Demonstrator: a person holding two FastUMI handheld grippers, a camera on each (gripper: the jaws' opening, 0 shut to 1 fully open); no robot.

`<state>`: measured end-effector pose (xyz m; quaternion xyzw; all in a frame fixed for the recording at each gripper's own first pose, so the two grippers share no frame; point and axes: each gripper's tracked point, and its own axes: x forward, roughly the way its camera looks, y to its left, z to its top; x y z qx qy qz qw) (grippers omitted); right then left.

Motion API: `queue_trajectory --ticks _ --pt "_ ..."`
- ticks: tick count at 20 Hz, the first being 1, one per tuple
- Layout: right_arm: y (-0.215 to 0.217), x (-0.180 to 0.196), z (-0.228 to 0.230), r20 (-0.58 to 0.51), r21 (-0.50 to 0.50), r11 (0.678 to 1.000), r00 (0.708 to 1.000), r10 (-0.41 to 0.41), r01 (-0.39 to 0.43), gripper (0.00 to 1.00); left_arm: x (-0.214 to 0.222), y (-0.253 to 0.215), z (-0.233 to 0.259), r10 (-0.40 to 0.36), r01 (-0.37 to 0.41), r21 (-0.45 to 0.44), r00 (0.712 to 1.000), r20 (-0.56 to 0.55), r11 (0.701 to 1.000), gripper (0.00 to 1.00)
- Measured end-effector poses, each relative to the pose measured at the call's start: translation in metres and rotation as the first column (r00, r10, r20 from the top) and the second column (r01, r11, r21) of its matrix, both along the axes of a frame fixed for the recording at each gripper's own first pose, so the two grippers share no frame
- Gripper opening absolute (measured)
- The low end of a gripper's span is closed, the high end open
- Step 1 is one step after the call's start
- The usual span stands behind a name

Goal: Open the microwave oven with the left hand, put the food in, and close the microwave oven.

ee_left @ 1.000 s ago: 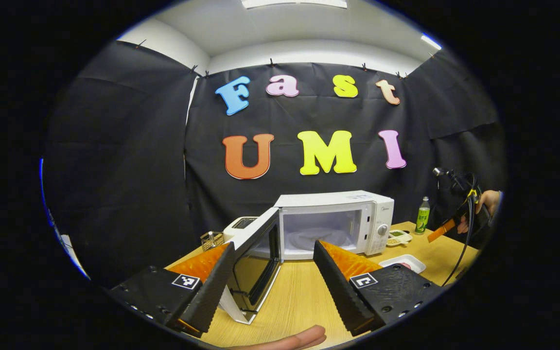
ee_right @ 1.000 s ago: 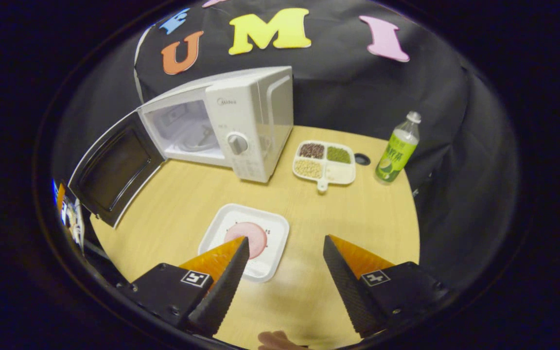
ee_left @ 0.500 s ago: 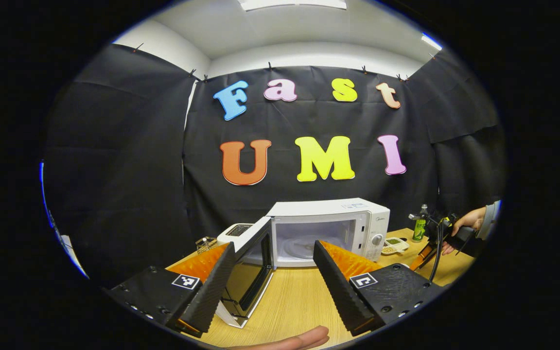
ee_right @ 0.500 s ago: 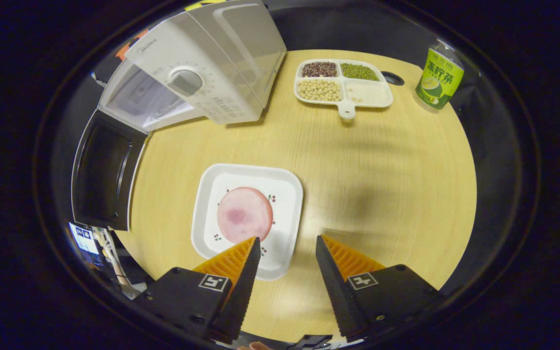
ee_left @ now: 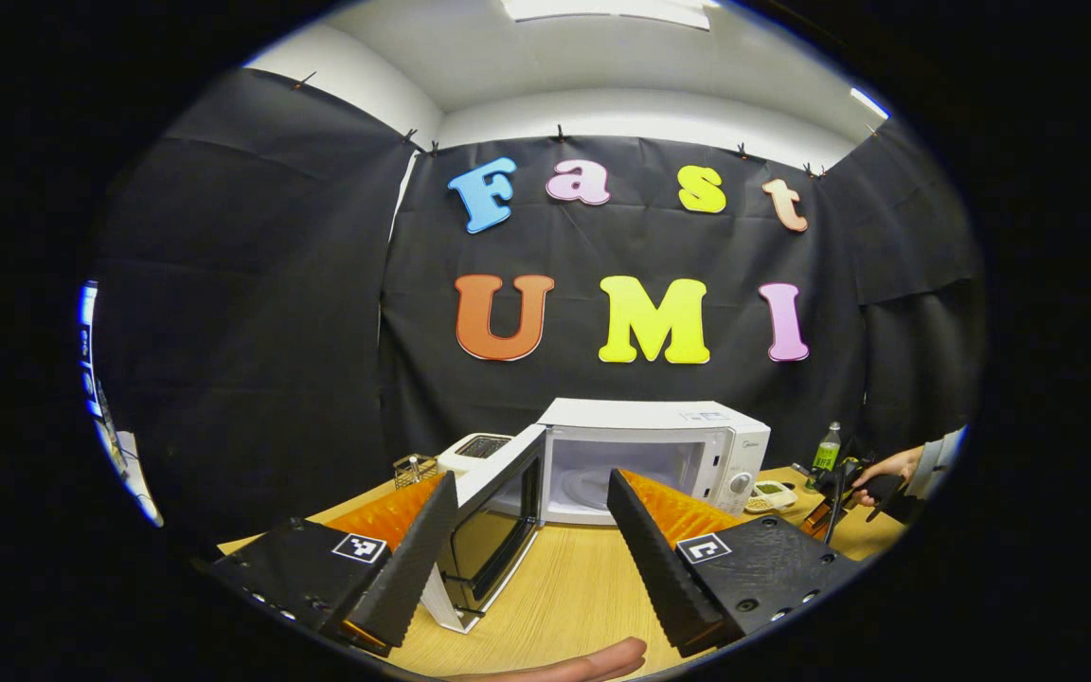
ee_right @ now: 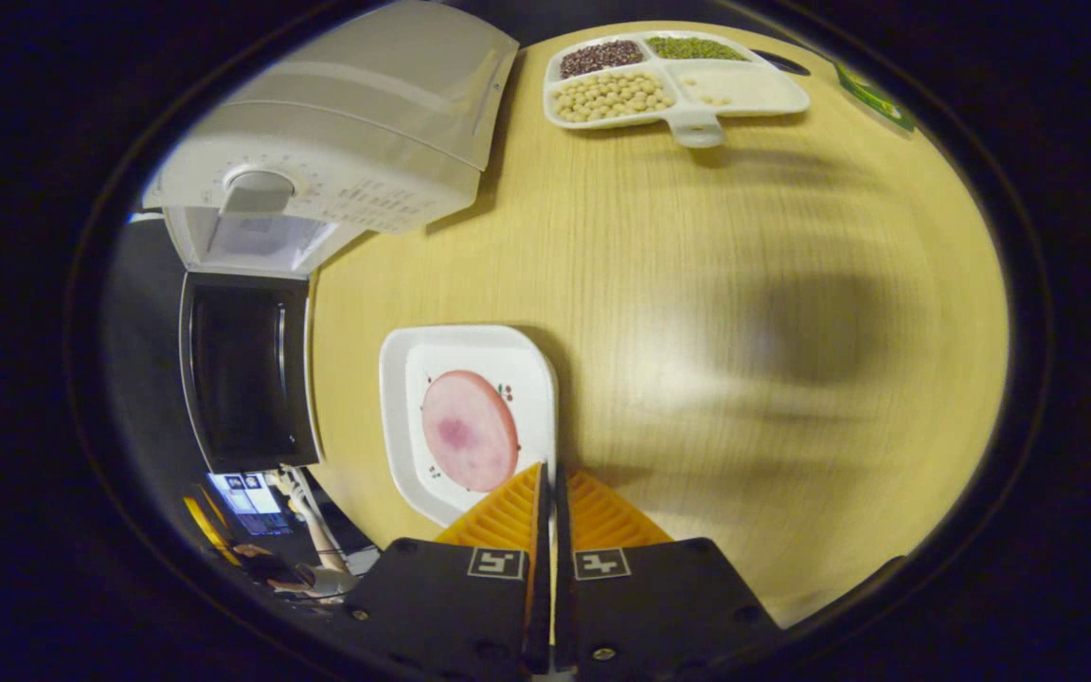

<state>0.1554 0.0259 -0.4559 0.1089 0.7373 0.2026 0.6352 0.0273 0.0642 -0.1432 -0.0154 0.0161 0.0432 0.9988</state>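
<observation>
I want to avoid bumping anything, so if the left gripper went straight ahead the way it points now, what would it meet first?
Probably the microwave: the left gripper, jaws wide apart, aims at its open cavity, with the open door nearer on its left. Depth is unclear.

We are in a recording booth set up as a mock kitchen, not a real home. Black cloth (ee_left: 252,313) hangs on clips as walls on three sides, and above it we see a plain white ceiling with a strip light (ee_left: 602,8), as in an office or lab room. A light wooden table (ee_right: 697,284) carries kitchen things: a white microwave oven (ee_left: 654,455) with its door (ee_left: 493,511) swung open, a toaster (ee_left: 474,451) beside it toward the table's far left corner, a divided dish of beans (ee_right: 673,80), a green bottle (ee_left: 826,451) and a white plate of food (ee_right: 465,421). Past the table's edge we glimpse a lit monitor (ee_right: 247,491).
</observation>
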Motion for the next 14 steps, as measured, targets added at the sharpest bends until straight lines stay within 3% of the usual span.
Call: queue_trajectory --ticks 8,9,14 --pt "-0.014 -0.012 0.021 0.056 0.015 0.996 0.995 -0.083 0.083 0.04 -0.003 -0.008 0.009 -0.019 0.018 0.007 0.999 0.027 1.0 0.95" --pt "-0.013 -0.013 0.026 0.068 0.023 0.996 0.993 -0.092 0.091 0.0 -0.003 -0.008 0.007 -0.021 0.02 0.012 0.999 0.027 1.0 0.95" --pt "0.013 -0.025 0.058 0.107 0.077 0.987 0.983 -0.149 0.141 0.04 -0.002 -0.004 -0.004 -0.036 0.036 0.005 0.999 0.006 0.999 0.95"
